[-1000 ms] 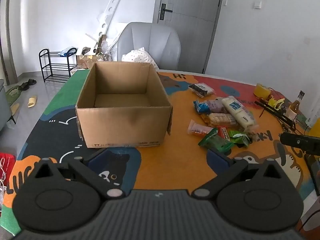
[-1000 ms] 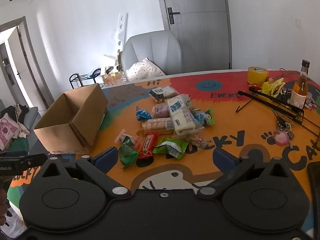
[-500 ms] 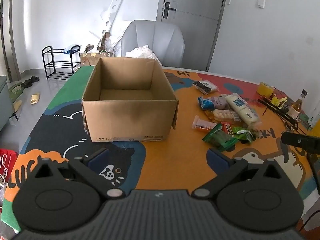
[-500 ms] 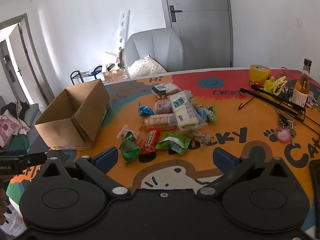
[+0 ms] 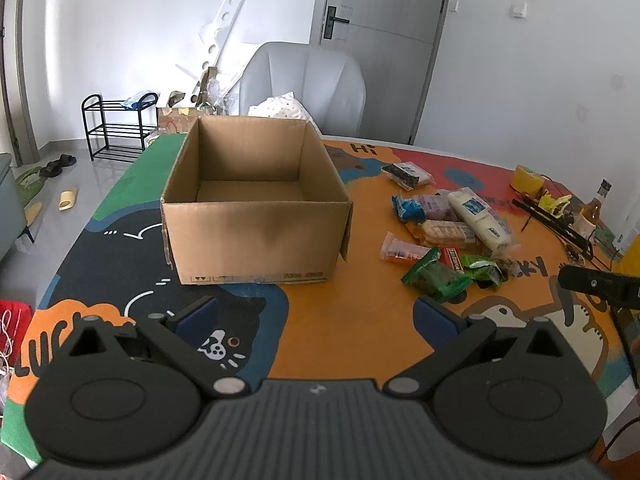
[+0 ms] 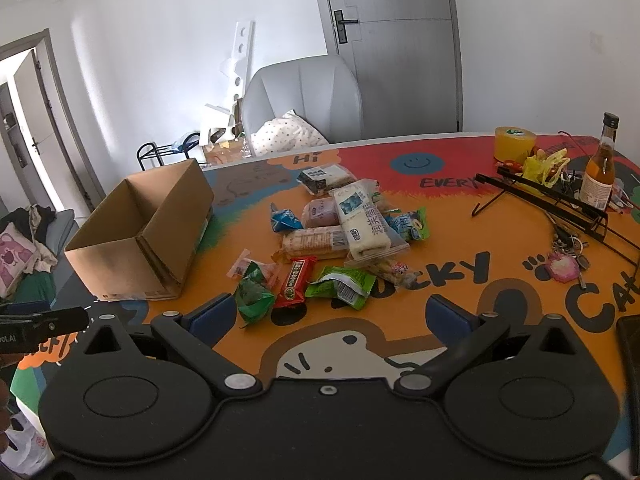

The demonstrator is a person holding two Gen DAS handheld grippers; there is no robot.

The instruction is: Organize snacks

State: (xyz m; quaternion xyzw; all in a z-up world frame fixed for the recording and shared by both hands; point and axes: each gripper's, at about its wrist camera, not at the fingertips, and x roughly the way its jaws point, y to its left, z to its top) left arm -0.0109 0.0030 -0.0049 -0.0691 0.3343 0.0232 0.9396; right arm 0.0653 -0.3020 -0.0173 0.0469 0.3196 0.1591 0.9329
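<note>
Cartoon-print tabletop [image 6: 440, 220]: snack pile [image 6: 332, 240] sits mid-table, loose, just right of your empty cardboard box [image 5: 256, 208]. Your left gripper [image 5: 316, 314] faces the box, spread wide, holding nothing. Right gripper [image 6: 328, 314] faces the pile, also wide, nothing between its fingers.

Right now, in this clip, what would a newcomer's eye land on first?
Probably the open cardboard box, empty as far as its inside shows, standing on the cartoon-printed table mat. To its right lies a loose heap of snack packets, green, red and white wrappers, none yet in the box. Both grippers, left and right, hover with fingers spread, holding nothing.
</note>
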